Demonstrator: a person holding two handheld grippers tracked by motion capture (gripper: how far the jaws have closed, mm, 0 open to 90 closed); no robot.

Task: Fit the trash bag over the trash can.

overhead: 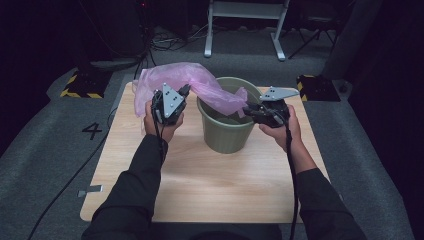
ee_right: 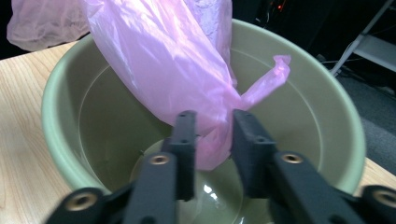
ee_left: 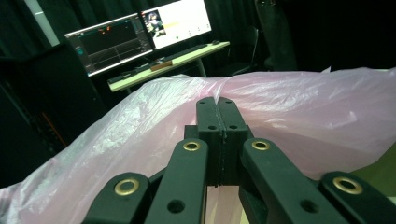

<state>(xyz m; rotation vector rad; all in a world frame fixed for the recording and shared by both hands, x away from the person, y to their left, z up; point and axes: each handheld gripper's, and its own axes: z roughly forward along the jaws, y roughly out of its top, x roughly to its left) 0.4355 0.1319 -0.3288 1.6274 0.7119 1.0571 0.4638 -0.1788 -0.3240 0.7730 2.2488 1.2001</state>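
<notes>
A pale wooden tabletop (overhead: 200,185) carries an olive-green plastic bin (overhead: 226,135) standing upright at its middle, with a person's dark-sleeved forearms reaching in on either side. A pink plastic bag (overhead: 175,80) stretches from the tabletop's far left corner across to the bin, one end drooping over the rim and hanging inside the opening. The left gripper (overhead: 184,92), held just left of the bin, has its fingers (ee_left: 208,122) pressed flat together with the bag's thin film caught at their tips, the plastic billowing beyond them. At the bin's right rim, the right gripper (overhead: 246,110) points into the opening; in the right gripper view its fingers (ee_right: 187,135) stand on either side of the bag's gathered, twisted end, with a small gap visible beside each, so they appear not to be clamping it yet, though blur makes this hard to confirm. A loose pink tail (ee_right: 271,77) curls off to the right above the bin's floor.
</notes>
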